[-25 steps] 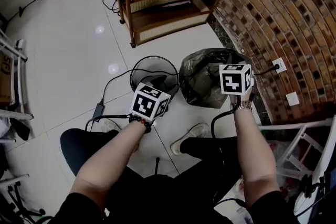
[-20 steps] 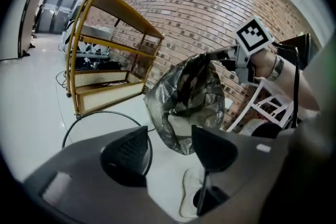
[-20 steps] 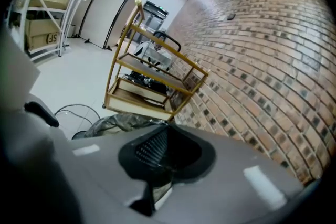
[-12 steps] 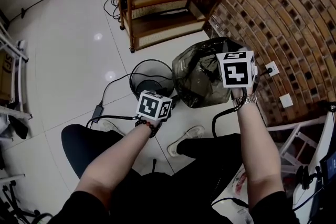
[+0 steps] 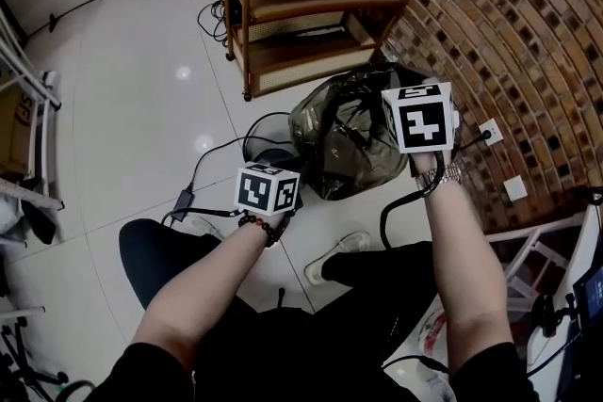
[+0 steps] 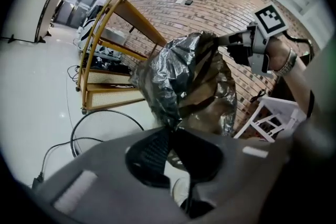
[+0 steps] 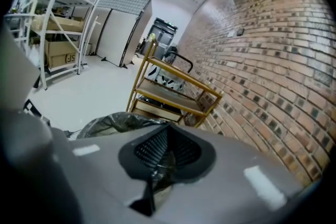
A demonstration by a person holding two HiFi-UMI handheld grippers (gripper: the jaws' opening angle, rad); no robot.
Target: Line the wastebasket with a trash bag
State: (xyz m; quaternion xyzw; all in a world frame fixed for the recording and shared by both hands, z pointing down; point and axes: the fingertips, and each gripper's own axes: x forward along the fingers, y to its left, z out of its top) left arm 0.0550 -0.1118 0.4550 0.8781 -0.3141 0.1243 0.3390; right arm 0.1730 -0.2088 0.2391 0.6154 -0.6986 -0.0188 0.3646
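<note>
Two pinches, no lining yet: your right gripper (image 7: pixel 160 160) clamps the trash bag (image 5: pixel 344 146), left gripper's (image 6: pixel 170 131) jaws have just been closing on its edge; wastebasket (image 6: pixel 105 111) bare.

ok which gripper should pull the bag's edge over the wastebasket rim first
Probably left. The left gripper, whose jaws have just been closing on a fold of the trash bag, sits beside the wastebasket; the right gripper holds the bag higher, farther from it.

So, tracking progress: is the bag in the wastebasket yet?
Out: the bag hangs beside the wastebasket, right gripper shut on it; left gripper just closed its jaws on it.
</note>
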